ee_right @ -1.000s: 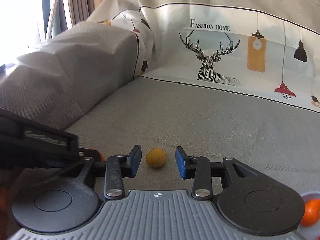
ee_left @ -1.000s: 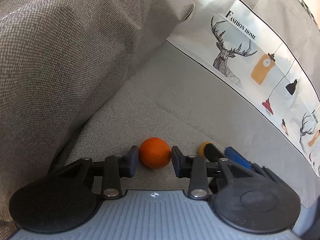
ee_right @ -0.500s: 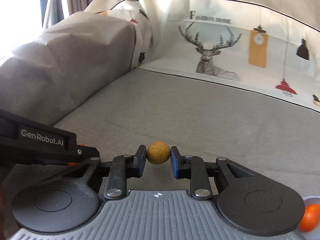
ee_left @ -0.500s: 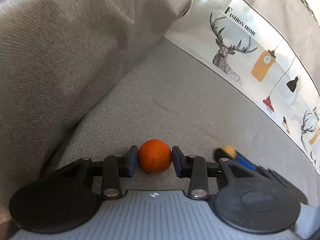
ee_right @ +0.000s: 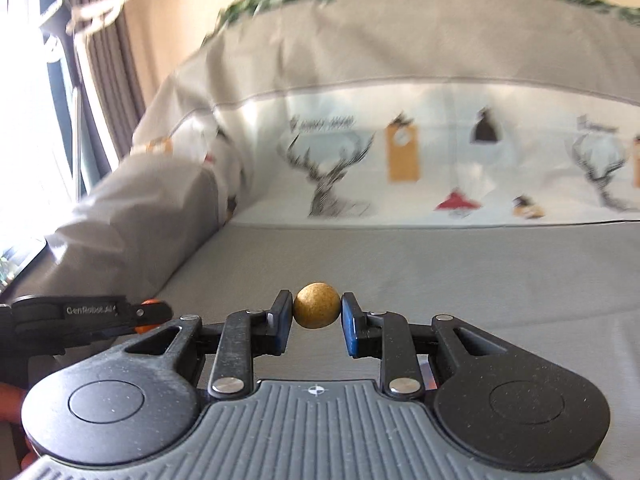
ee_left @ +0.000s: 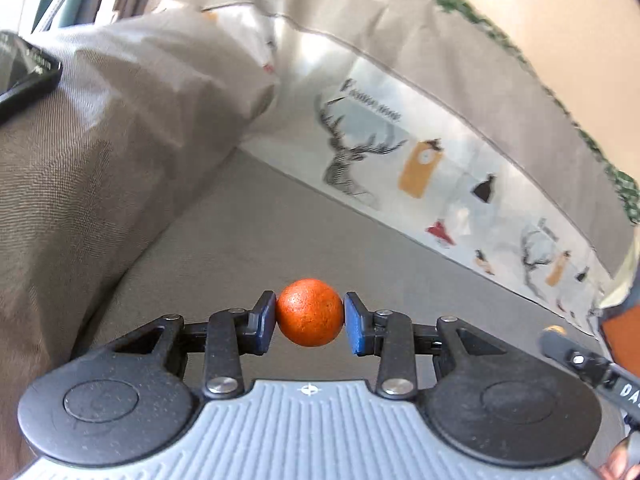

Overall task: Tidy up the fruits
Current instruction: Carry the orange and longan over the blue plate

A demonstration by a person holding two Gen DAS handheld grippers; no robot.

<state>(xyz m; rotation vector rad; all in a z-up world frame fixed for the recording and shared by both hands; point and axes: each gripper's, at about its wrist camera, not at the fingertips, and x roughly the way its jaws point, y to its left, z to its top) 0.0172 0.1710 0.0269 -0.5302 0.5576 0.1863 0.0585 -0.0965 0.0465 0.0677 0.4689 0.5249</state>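
Observation:
My left gripper is shut on a round orange fruit and holds it above the grey sofa seat. My right gripper is shut on a small yellow-brown round fruit, also held above the seat. In the right wrist view the left gripper's side shows at the left, with a sliver of the orange fruit behind it. In the left wrist view the right gripper's tip shows at the far right.
A grey armrest rises on the left. A backrest cover printed with deer and lamps stands behind the seat. A dark phone-like object lies on the armrest. Curtains and a bright window are at far left.
Both grippers closed on their fruits and lifted them off the seat. Both views have tilted up, showing more of the backrest and wall.

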